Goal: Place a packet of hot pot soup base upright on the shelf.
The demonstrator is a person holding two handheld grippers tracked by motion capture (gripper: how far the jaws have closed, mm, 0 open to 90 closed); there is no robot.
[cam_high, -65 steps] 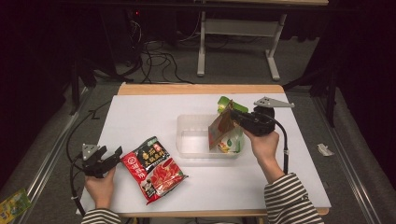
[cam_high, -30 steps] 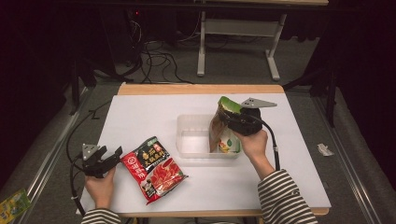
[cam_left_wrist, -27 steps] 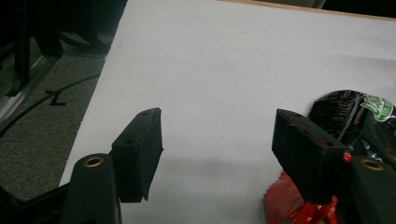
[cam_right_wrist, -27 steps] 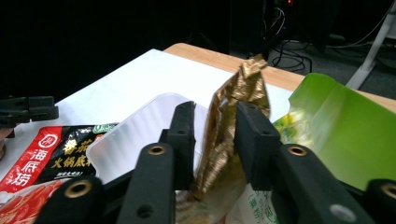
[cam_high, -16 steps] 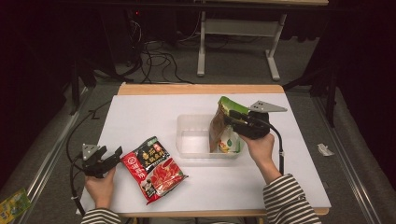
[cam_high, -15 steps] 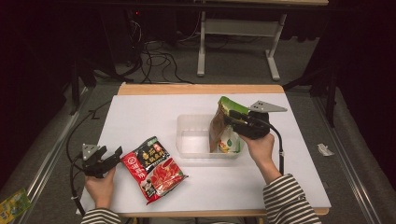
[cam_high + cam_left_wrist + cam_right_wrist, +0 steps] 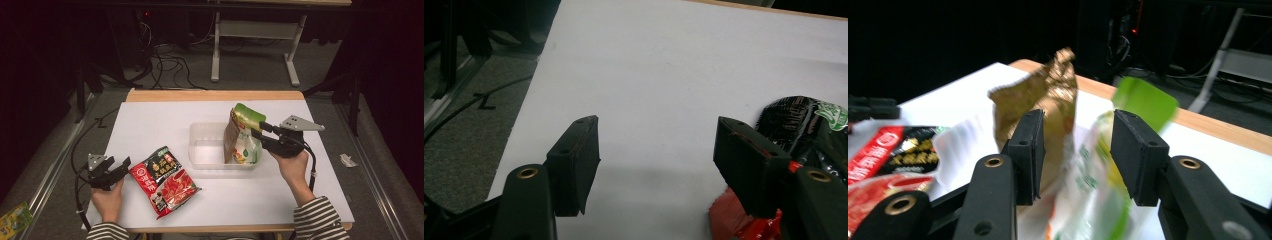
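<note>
Glossy green-topped pouch [image 7: 244, 135] stands upright in the clear plastic bin [image 7: 206, 150] mid-counter, a crinkled brown bag beside it. Right gripper [image 7: 259, 134] fingers have just been opening; pouch edge sits between them, pads apart from it. Left gripper [image 7: 119, 169] fingers spread wide on the white counter [image 7: 150, 120], beside the shiny red-black packet [image 7: 164, 181].

Open claw [image 7: 656, 170] beside packet [image 7: 809, 125] (touching)
</note>
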